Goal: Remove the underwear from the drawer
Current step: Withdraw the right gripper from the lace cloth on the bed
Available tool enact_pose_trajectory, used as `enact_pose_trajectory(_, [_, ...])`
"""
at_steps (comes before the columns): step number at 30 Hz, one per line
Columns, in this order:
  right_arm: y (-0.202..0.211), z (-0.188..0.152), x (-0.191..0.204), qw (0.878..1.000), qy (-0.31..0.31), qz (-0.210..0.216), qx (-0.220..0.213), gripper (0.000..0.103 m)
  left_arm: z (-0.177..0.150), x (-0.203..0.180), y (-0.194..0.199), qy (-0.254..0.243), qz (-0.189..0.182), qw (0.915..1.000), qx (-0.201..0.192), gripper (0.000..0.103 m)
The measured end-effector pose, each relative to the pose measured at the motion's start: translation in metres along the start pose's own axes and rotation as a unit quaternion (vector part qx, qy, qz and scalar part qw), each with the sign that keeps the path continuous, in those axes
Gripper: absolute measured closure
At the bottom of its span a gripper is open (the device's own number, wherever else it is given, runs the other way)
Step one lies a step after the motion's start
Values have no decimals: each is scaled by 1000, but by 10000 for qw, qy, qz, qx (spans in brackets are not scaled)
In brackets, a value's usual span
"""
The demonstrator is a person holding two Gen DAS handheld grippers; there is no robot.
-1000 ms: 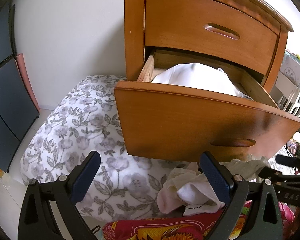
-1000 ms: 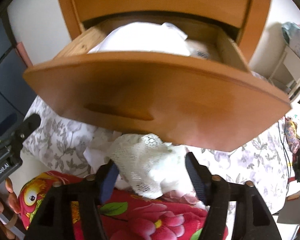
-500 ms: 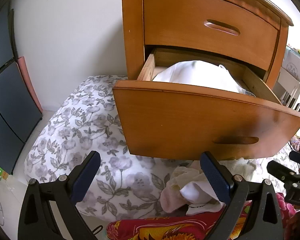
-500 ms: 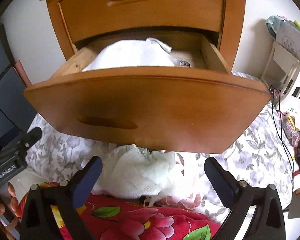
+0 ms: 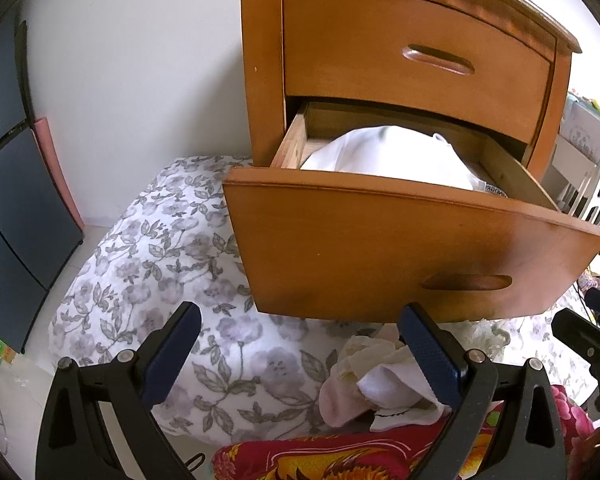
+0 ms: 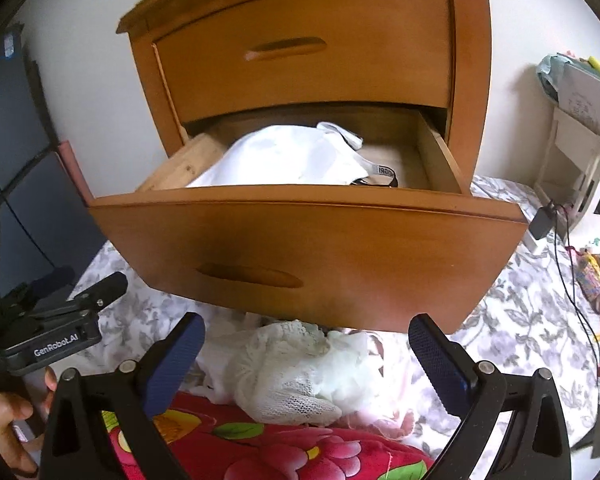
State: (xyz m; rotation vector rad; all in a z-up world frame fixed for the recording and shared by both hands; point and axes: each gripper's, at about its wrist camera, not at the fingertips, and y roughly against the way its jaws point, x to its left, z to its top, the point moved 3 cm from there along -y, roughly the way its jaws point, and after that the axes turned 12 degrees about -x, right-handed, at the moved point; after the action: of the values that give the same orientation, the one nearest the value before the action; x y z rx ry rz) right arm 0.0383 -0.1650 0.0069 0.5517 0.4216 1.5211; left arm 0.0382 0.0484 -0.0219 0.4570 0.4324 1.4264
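Left wrist: the left gripper (image 5: 300, 354) gapes wide and empty below the open drawer (image 5: 400, 248), curved glossy wood, which holds smooth white cloth (image 5: 384, 156). Crumpled underwear (image 5: 380, 380) lies under the drawer on a floral quilt (image 5: 188, 280).

Right wrist: the right gripper (image 6: 306, 360) is spread apart, empty, around lacy underwear (image 6: 296, 376) beneath the drawer (image 6: 320, 256); white wall (image 6: 88, 100) behind.

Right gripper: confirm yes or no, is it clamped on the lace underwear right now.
No: the right gripper is wide open and empty, with the lace underwear lying loose on the bedding beneath the open drawer.
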Motion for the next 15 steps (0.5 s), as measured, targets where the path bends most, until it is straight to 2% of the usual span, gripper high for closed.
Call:
enact_pose_trajectory(6, [10, 2, -10, 9989, -356, 162, -259, 0, 3, 1, 3, 86, -85, 9999, -85, 3])
enact_pose_trajectory(15, [19, 0, -19, 9974, -491, -175, -505, 0, 12, -3, 10, 128, -535, 9982, -232, 3])
